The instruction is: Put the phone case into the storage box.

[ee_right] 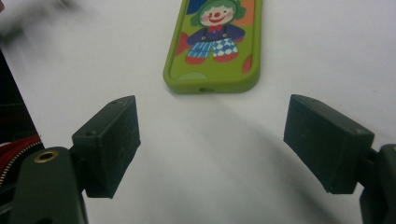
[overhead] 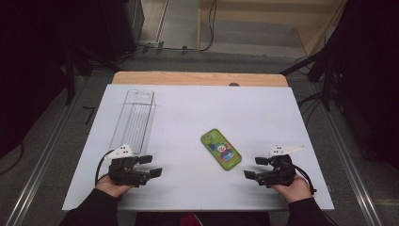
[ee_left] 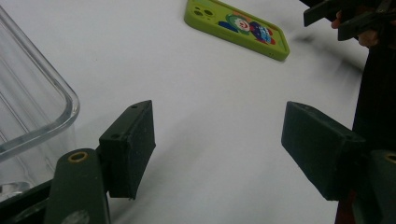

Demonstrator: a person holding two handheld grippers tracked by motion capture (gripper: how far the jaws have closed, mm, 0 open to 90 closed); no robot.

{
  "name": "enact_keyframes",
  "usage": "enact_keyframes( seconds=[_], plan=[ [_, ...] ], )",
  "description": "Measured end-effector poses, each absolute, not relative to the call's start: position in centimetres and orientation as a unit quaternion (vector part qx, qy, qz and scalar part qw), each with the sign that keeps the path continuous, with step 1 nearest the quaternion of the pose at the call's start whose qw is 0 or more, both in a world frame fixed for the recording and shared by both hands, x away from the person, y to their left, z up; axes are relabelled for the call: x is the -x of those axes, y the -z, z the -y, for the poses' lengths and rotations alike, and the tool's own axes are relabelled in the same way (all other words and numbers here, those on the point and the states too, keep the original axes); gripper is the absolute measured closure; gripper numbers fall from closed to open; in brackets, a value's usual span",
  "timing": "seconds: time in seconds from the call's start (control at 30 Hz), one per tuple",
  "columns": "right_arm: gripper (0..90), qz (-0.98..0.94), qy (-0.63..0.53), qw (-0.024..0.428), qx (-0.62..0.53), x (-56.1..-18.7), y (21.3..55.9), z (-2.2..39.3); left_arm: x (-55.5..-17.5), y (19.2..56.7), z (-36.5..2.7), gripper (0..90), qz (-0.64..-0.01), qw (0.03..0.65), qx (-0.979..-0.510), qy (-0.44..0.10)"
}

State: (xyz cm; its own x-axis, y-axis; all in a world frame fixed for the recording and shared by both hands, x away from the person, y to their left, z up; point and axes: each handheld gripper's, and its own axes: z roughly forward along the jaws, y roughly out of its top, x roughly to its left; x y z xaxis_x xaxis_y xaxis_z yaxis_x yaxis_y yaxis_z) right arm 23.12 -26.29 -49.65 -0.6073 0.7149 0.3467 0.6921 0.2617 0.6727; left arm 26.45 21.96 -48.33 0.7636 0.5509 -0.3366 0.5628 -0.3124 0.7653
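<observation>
A green phone case [overhead: 220,149] with a clown picture lies flat on the white table, right of centre; it shows at the top of the left gripper view [ee_left: 236,27] and straight ahead in the right gripper view [ee_right: 214,42]. My right gripper [overhead: 256,167] rests near the front edge just right of the case, pointing left, jaws open and empty [ee_right: 210,149]. Near the front left my left gripper [overhead: 150,165] points right, open and empty [ee_left: 217,149]. A clear plastic tray [overhead: 134,120] stands beyond it, its corner [ee_left: 32,102] beside the left jaw.
The white board [overhead: 197,108] covers a wooden table whose far edge [overhead: 197,78] shows behind it. Dark stands and cables surround the table on the floor. The other gripper [ee_left: 345,16] appears at the top right of the left gripper view.
</observation>
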Motion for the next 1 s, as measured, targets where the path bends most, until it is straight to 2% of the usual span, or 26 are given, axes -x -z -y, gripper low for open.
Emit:
enact_keyframes(
  seconds=[0.17,0.33,0.37,0.4,1.0],
  plan=[
    [16.9,-0.793,-0.414,-0.009,-0.447,-23.6,49.2,26.2,-26.4,48.3,-21.9,26.4,-0.343,0.475,-0.810,0.007],
    [15.9,-0.789,-0.422,-0.001,-0.447,-24.1,48.5,26.0,-26.4,48.3,-21.9,26.4,-0.343,0.475,-0.810,0.008],
    [13.0,-0.788,-0.422,-0.001,-0.447,-24.2,48.4,25.9,-26.4,48.3,-21.9,26.4,-0.343,0.476,-0.810,0.008],
    [0.0,-0.790,-0.424,0.002,-0.443,-24.5,48.3,25.5,-26.4,48.3,-21.9,26.4,-0.343,0.476,-0.810,0.008],
    [0.0,-0.787,-0.414,0.025,-0.456,-26.4,47.1,23.4,-26.5,48.3,-21.9,26.4,-0.344,0.474,-0.810,0.008]
  ],
)
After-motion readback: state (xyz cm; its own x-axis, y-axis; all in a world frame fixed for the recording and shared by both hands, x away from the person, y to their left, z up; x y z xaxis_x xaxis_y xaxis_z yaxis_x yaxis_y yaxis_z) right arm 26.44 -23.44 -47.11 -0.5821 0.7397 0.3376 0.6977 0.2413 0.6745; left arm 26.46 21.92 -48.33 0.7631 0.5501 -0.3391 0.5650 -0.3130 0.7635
